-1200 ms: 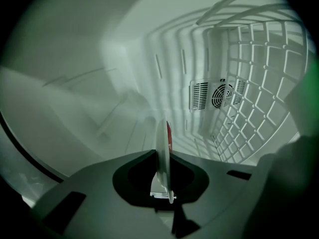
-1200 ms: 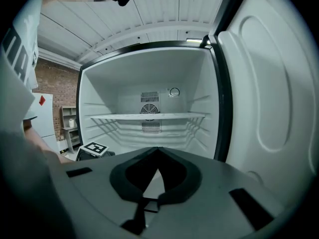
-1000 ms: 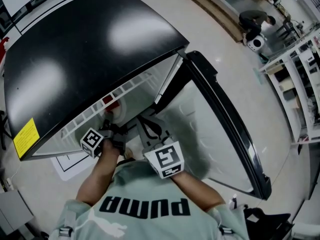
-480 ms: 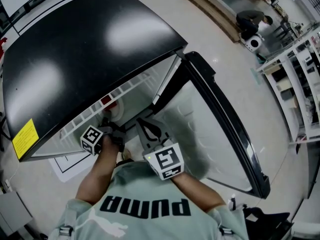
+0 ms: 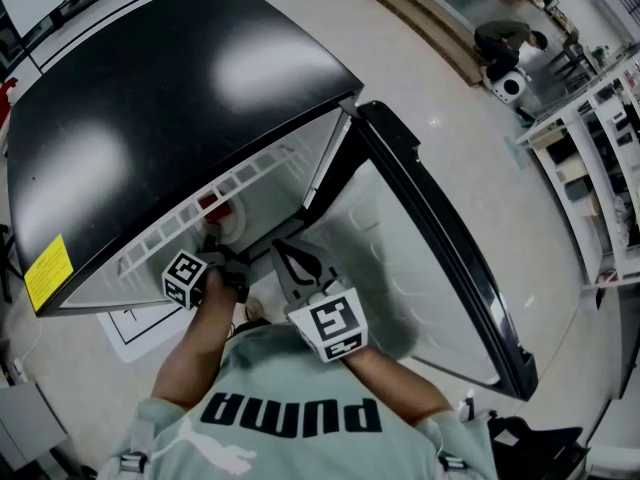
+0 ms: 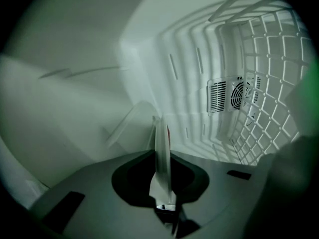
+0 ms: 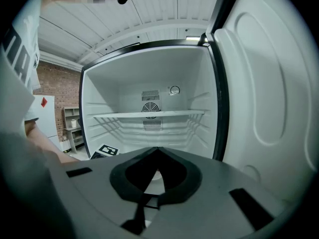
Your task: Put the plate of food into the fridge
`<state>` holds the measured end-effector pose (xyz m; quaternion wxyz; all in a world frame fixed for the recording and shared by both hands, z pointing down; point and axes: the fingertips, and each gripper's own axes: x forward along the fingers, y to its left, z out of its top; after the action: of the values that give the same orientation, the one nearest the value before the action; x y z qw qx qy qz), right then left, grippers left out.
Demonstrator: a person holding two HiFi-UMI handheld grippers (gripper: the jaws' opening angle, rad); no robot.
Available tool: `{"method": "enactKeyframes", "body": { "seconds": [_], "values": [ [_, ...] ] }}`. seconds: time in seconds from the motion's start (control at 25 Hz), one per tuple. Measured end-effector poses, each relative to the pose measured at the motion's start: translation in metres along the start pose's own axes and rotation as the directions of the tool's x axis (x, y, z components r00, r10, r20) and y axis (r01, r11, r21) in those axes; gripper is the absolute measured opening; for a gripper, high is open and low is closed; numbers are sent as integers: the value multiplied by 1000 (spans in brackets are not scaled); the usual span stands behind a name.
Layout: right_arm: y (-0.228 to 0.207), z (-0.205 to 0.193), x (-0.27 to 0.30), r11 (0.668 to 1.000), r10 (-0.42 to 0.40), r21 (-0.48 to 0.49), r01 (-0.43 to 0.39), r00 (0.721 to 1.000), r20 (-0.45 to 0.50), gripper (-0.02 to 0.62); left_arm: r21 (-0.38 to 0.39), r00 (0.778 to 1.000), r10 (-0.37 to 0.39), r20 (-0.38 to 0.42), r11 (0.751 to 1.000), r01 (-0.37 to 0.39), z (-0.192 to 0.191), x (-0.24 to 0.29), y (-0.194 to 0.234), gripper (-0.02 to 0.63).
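left gripper pinches the plate by its rim, edge-on, inside the open fridge beside a wire shelf; right gripper has jaws together, empty, facing the compartment.

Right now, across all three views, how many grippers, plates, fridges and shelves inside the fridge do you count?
Grippers: 2 (left gripper, right gripper)
Plate: 1
Fridge: 1
Shelf: 1
Total: 5
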<state>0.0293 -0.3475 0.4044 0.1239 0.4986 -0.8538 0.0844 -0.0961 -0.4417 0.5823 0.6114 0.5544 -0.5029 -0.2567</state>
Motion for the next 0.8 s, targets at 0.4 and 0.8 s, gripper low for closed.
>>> {"method": "enactKeyframes", "body": {
  "seconds": [0.4,0.8],
  "values": [
    [-1,-1,-12,1000,10,17,-10,1000,24,5,119,998,52,18,991,-54,1,-3,0,37],
    [3,-2,-18,999,31,42,-32,999,40,5,336,998,62,-32,940,-48,-10,-7,-12,233]
  ]
}}
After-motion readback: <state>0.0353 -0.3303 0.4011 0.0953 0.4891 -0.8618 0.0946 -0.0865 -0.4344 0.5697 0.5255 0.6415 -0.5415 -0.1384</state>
